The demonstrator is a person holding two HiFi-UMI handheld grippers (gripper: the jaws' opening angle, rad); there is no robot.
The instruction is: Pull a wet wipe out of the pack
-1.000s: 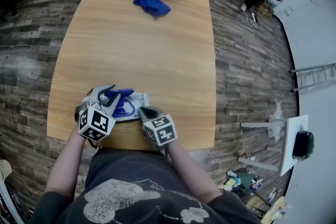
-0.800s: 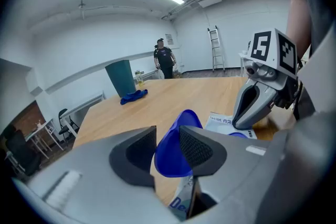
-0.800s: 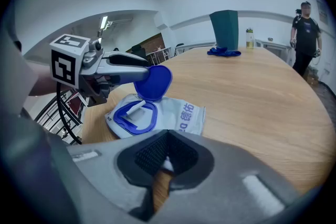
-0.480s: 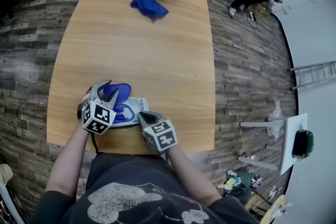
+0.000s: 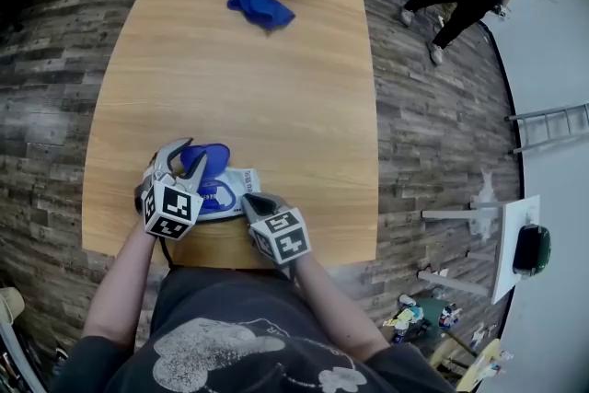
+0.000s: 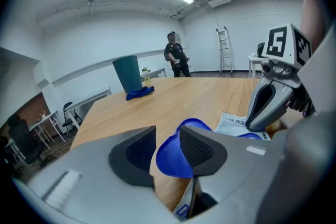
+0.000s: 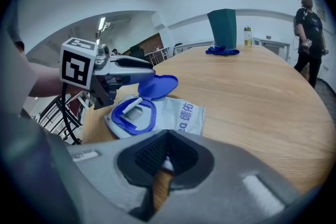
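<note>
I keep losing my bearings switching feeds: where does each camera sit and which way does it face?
Head view: on the person's head, looking steeply down at the table; shows both arms, left gripper, right gripper.
Left gripper view: rides that gripper, facing across the table toward the bin; jaws, just closing slightly, stand apart around the blue lid.
Right gripper view: rides that gripper, facing the pack; jaws shut, apparently on its near edge.
Shared: each gripper view shows the other gripper, lid, bin.

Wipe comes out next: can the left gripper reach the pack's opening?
Probably yes: the lid stands flipped up, the opening bare; but that lid sits between the jaws of the left gripper, which have just been closing.
</note>
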